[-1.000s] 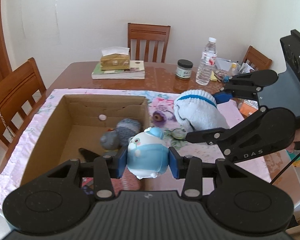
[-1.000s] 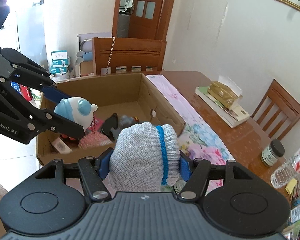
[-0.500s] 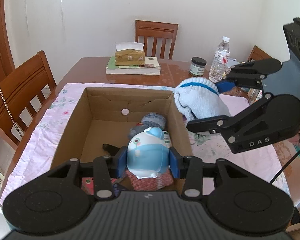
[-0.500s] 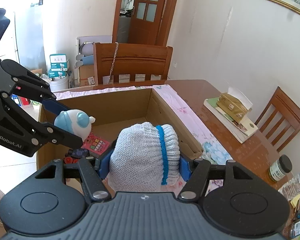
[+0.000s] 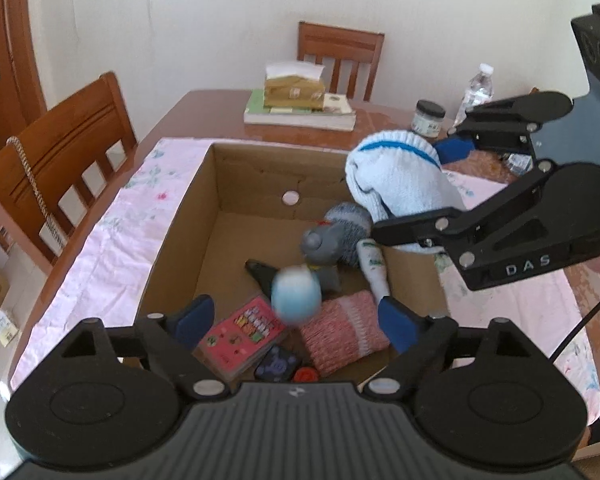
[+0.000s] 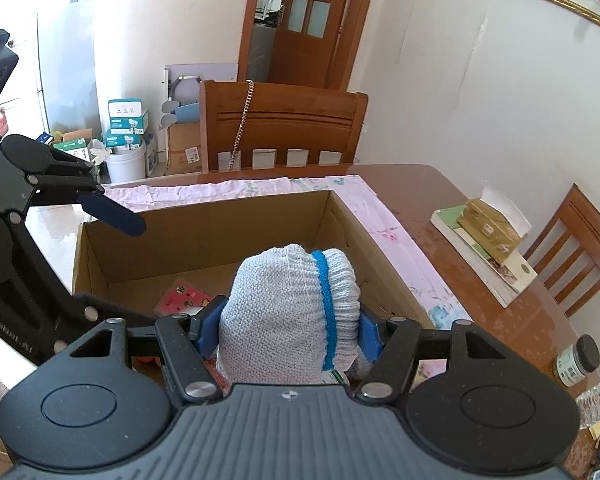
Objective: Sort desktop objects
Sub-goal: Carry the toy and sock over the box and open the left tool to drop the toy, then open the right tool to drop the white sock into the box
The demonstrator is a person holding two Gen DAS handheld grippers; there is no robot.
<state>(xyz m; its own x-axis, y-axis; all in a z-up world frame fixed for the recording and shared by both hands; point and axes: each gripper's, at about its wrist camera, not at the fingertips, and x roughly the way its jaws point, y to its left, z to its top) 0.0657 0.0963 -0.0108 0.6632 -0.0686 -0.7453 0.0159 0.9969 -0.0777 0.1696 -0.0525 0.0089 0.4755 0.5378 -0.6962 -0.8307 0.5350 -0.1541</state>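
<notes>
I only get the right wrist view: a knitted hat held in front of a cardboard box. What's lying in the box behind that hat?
Observer: A grey plush toy lies inside the cardboard box, hidden from you by the knitted hat.
Operator: Anything else knitted down there?
Observer: Yes, a pink knitted piece lies on the box floor, nearer the front.
Operator: Is the other hand-held gripper holding something?
Observer: No. The left hand-held gripper's jaws are opening; a blurred blue-and-white toy is between them, touching neither pad.

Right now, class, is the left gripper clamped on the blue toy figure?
No: the left gripper fingers are opening, and the blurred blue toy figure sits free between them above the cardboard box.
</notes>
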